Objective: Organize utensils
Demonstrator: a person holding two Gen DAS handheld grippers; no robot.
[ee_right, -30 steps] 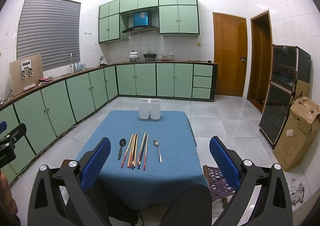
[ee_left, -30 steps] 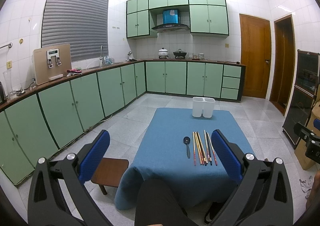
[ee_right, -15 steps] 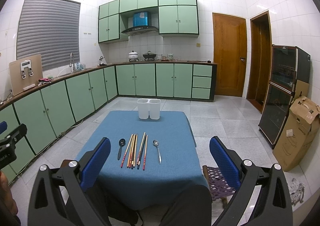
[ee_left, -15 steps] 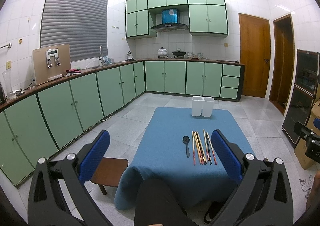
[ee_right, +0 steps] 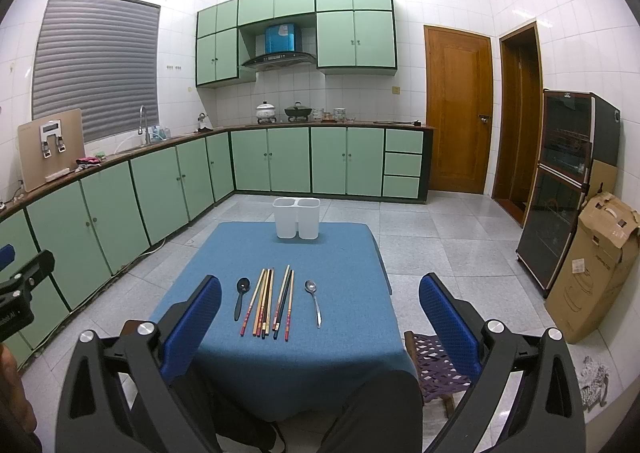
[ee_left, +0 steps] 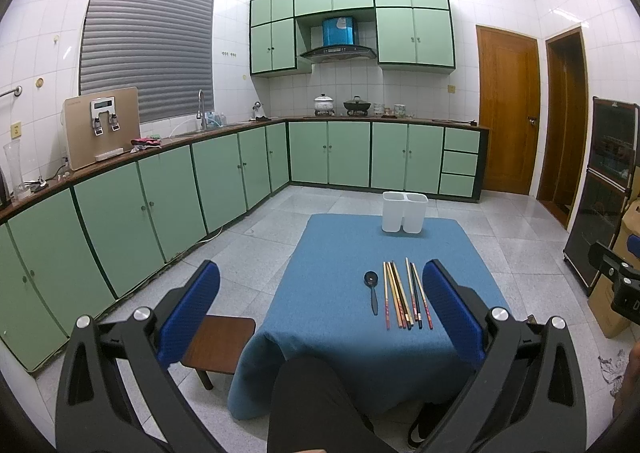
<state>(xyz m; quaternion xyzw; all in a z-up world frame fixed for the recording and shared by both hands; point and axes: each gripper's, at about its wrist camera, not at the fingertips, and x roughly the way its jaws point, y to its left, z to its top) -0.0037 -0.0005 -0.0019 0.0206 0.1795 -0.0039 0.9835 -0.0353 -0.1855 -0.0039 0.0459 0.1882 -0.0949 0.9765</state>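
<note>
On the blue-clothed table (ee_right: 336, 253) lie a black spoon (ee_right: 241, 296), several chopsticks (ee_right: 269, 301) in a row and a metal spoon (ee_right: 314, 301). A white two-compartment holder (ee_right: 297, 217) stands at the table's far edge. The black spoon (ee_left: 373, 289), chopsticks (ee_left: 405, 295) and holder (ee_left: 404, 212) also show in the left wrist view; the metal spoon is hidden there. My left gripper (ee_left: 320, 307) and right gripper (ee_right: 319, 315) are both open and empty, held above the near edge, apart from the utensils.
A brown wooden stool (ee_left: 218, 345) stands left of the table and a purple woven stool (ee_right: 434, 365) right of it. Green cabinets (ee_left: 160, 197) line the left and back walls. A cardboard box (ee_right: 592, 269) and a dark cabinet (ee_right: 560, 189) stand at the right. My knee (ee_left: 316, 401) is in front.
Both views have shifted very slightly; the table and utensils have not moved. Both grippers stay open.
</note>
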